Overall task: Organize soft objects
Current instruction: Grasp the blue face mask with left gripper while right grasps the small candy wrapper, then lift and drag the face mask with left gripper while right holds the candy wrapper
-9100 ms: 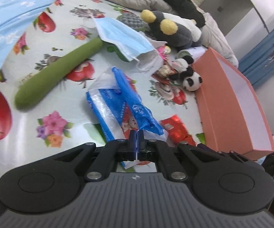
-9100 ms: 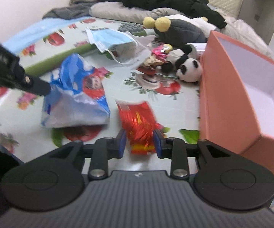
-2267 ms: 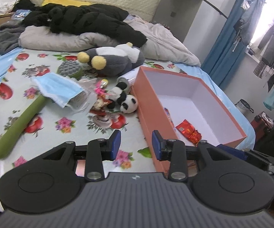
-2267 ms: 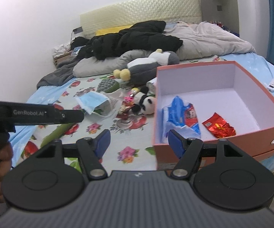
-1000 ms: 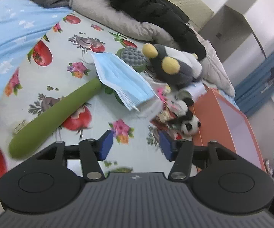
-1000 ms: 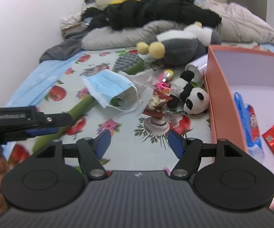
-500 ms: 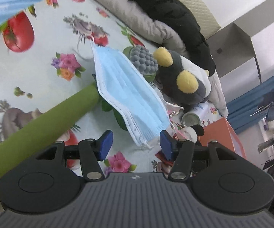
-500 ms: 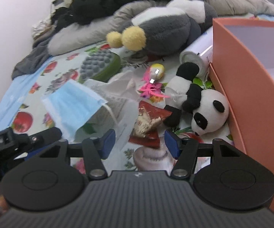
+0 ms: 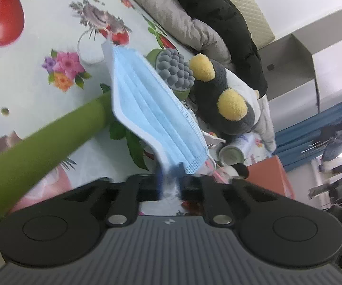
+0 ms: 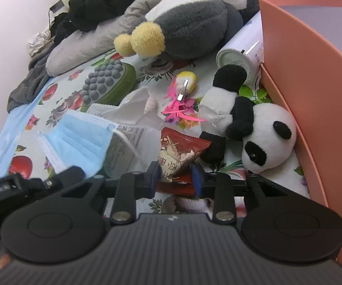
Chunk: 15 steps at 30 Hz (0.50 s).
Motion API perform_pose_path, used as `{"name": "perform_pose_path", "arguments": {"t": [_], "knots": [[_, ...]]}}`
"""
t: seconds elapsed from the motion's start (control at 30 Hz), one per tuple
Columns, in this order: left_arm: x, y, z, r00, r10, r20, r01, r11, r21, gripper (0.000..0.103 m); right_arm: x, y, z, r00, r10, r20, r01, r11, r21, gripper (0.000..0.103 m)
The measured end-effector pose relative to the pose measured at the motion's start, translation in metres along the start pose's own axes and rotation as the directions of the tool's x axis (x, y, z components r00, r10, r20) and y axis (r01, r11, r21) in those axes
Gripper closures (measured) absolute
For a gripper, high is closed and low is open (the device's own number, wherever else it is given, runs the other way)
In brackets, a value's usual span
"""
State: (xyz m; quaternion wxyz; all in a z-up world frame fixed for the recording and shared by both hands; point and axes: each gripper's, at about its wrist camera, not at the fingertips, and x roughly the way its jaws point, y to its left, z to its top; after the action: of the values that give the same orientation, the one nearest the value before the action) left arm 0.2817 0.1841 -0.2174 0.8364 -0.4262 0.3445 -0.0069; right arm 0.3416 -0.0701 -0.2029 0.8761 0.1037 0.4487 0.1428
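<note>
1. Left wrist view, bottom centre of the frame: our left gripper (image 9: 169, 181) has narrowed sharply since half a second ago, when its fingers stood wide apart. The blurred fingers now pinch the lower corner of the blue face mask (image 9: 152, 109), so we judge the grasp made or nearly made.
2. Just behind, the mask runs up toward centre frame, draped over the end of the green foam roller (image 9: 40, 147), which slants to the lower left.
3. Right wrist view, bottom centre: our right gripper (image 10: 175, 178) has closed in from a wider spread and now brackets the red snack packet (image 10: 180, 149). The fingers look part open; we cannot tell whether they are touching it yet.
4. Right of the packet, the small panda plush (image 10: 254, 137) leans against the wall of the orange box (image 10: 313, 95), which fills the right edge.
5. Farther up, the big grey plush (image 10: 190, 28) lies in the upper centre.
6. Both claws have committed to new items, so we judge the next carry to the box is close.
</note>
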Motion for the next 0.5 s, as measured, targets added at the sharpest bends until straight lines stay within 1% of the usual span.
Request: {"name": "perform_pose_path", "arguments": {"t": [0.17, 0.23, 0.33, 0.5], "knots": [[-0.016, -0.016, -0.008, 1.0, 0.014, 0.028, -0.015, 0.998, 0.066, 0.1, -0.012, -0.002, -0.005, 1.0, -0.03, -0.005, 0.03, 0.999, -0.031, 0.071], [-0.025, -0.019, -0.013, 0.999, 0.017, 0.036, -0.019, 0.997, 0.072, 0.101, -0.02, -0.003, -0.009, 0.999, -0.033, 0.002, 0.033, 0.999, -0.038, 0.071], [-0.041, -0.024, -0.022, 0.999, 0.002, 0.038, -0.005, 0.997, 0.082, 0.101, -0.034, -0.004, -0.016, 0.999, -0.036, 0.01, 0.037, 0.998, -0.051, 0.072], [-0.069, -0.033, -0.045, 1.0, -0.006, 0.029, 0.002, 0.991, 0.132, 0.101, -0.058, -0.003, -0.034, 0.999, -0.03, 0.019, 0.031, 0.996, -0.082, 0.072]]}}
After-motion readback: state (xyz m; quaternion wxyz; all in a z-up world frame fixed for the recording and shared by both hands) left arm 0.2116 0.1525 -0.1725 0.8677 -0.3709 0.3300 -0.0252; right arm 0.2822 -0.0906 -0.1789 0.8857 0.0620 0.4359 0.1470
